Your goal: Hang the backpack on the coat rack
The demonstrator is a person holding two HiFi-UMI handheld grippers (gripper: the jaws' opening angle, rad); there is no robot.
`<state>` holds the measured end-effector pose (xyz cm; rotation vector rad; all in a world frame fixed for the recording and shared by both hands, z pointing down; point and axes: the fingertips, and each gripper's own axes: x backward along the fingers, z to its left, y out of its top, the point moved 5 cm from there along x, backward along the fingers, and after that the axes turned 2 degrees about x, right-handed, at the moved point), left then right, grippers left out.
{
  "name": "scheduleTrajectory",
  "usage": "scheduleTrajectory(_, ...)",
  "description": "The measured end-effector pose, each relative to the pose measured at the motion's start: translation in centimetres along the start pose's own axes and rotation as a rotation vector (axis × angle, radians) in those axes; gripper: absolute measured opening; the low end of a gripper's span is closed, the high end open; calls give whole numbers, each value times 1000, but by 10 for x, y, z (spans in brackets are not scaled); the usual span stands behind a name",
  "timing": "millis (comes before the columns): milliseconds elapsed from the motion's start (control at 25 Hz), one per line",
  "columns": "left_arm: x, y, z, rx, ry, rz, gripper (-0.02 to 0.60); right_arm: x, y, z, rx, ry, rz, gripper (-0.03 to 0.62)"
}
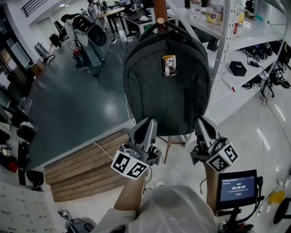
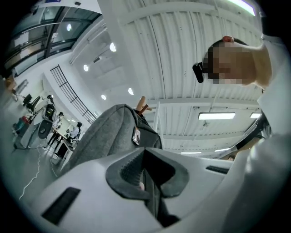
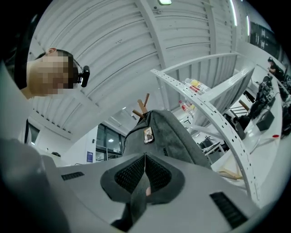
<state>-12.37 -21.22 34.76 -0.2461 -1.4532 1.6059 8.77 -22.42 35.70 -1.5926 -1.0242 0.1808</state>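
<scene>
Left tongs [image 1: 148,122], right tongs [image 1: 203,120] shut, near backpack [image 1: 150,91]

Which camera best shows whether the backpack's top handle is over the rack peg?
The head view: it looks down on the backpack, with its top handle looped over the wooden peg. Both gripper views look up from below, where the backpack's body hides the handle; only wooden peg tips show above it.

Head view steeply down past left claw [image 1: 148,123] and right claw [image 1: 203,121], backpack [image 1: 166,77] close ahead, claw views angled up from beneath it, all three sharing backpack and coat rack [image 1: 160,9].
</scene>
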Motion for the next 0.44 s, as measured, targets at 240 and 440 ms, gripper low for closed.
scheduleTrajectory(240,9,-4,0,-21,5,18,-6,5,-10,-2,20,-15,42,17)
scheduleTrajectory(440,13,-5,-1,-53,-4,61,-6,2,-17,4,11,-10,62,17)
